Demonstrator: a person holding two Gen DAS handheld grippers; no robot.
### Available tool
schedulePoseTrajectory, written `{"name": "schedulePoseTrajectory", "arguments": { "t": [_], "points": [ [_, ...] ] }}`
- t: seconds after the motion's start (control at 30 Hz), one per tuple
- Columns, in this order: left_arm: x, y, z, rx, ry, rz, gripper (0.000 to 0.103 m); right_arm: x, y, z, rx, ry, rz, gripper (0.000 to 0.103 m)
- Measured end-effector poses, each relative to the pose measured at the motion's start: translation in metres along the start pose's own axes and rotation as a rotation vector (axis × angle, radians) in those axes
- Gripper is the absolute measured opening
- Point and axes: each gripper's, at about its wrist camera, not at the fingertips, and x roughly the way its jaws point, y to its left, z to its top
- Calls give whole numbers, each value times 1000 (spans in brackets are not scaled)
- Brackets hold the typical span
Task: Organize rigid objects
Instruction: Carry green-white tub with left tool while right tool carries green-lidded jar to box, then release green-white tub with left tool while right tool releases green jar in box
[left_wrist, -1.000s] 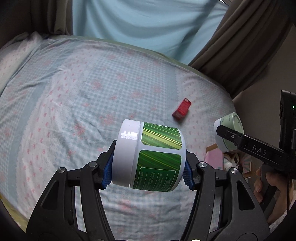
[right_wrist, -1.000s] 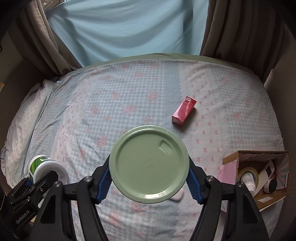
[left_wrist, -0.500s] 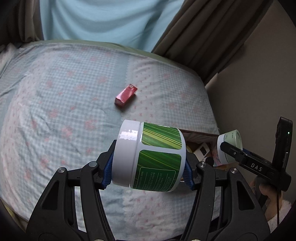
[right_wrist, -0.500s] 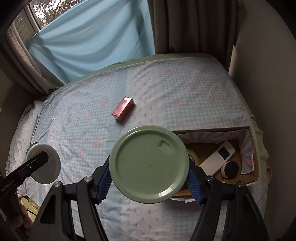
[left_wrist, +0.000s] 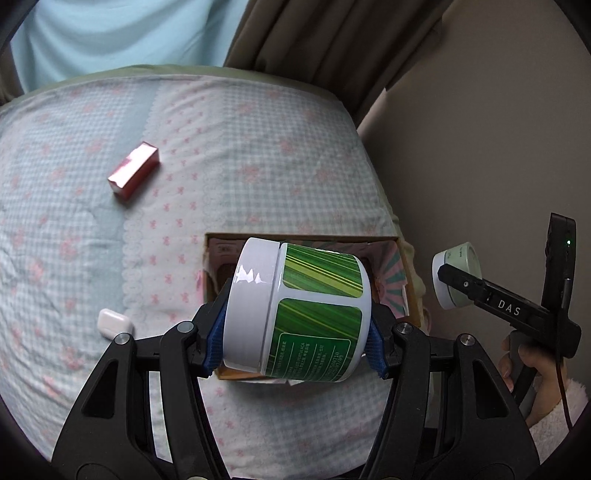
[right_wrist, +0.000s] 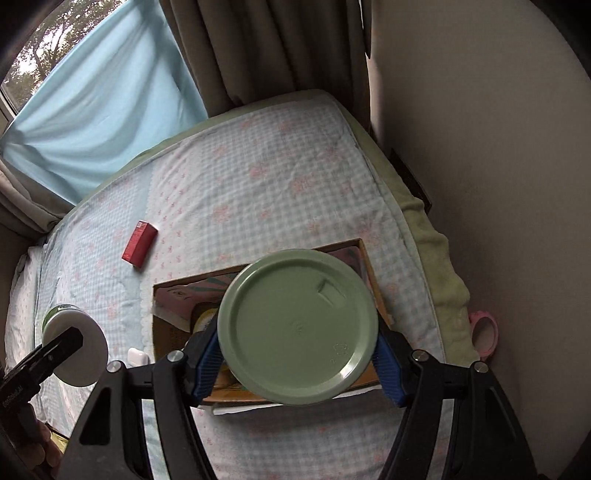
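Left tool (left_wrist: 297, 334) is clamped on the green-labelled jar (left_wrist: 299, 314), held sideways: white lid toward the left pad, base toward the right pad, long axis running across the jaws. Right tool (right_wrist: 297, 354) is clamped on the pale green round container (right_wrist: 298, 326), flat face toward the camera, gripped edge to edge.

Both items are held in the air, not resting on anything. The open cardboard box (left_wrist: 303, 238) sits on the bed (left_wrist: 240, 147) near its right edge. In the left wrist view the box opening lies directly behind and below the jar; in the right wrist view it lies directly behind and below the container (right_wrist: 258, 271). Some items are already seen inside the box, mostly hidden.

Key relation: the box is straight ahead and down from both tools, so a forward-down move is judged enough for either. The left tool appears more centred over the opening; the right tool is seen off to the right of the box in the left wrist view (left_wrist: 465, 286). Which one is nearer in depth cannot be told.

Jar's long axis runs roughly parallel to the box's far wall, so it is judged to fit lying down. Collision between the two tools over the box is the likely risk.

Red box (left_wrist: 133, 175) and white earbud case (left_wrist: 114, 324) are left on the bed, not yet collected.
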Motion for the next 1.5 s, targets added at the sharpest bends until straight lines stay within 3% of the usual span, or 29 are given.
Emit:
{"name": "schedulePoseTrajectory", "arguments": {
  "t": [0.27, 0.5, 0.8, 0.97, 1.0, 1.03, 1.07, 1.1, 1.23, 1.5],
  "points": [
    [85, -37, 14, 49, 92, 13, 56, 45, -31, -15, -48, 84, 8, 66],
    [152, -39, 21, 99, 178, 40, 56, 91, -38, -22, -62, 133, 30, 66],
    [204, -38, 20, 157, 289, 59, 56, 125, -31, -19, -135, 142, 12, 66],
    [215, -39, 19, 194, 351, 71, 60, 134, -15, -19, -278, 157, -22, 66],
    [212, -39, 21, 193, 347, 60, 79, 134, -14, -21, -300, 149, -23, 69],
    [208, -39, 23, 190, 339, 56, 102, 129, -13, -23, -319, 116, -18, 85],
    [203, -38, 25, 185, 321, 54, 103, 124, -13, -25, -331, 89, 10, 98],
    [198, -37, 27, 183, 311, 49, 103, 118, -14, -26, -334, 64, 38, 102],
    [187, -31, 33, 173, 303, 70, 103, 108, -17, -30, -342, 26, 7, 103],
    [155, -23, 32, 161, 268, 85, 103, 94, -24, -31, -285, 2, 26, 103]
  ]
}}
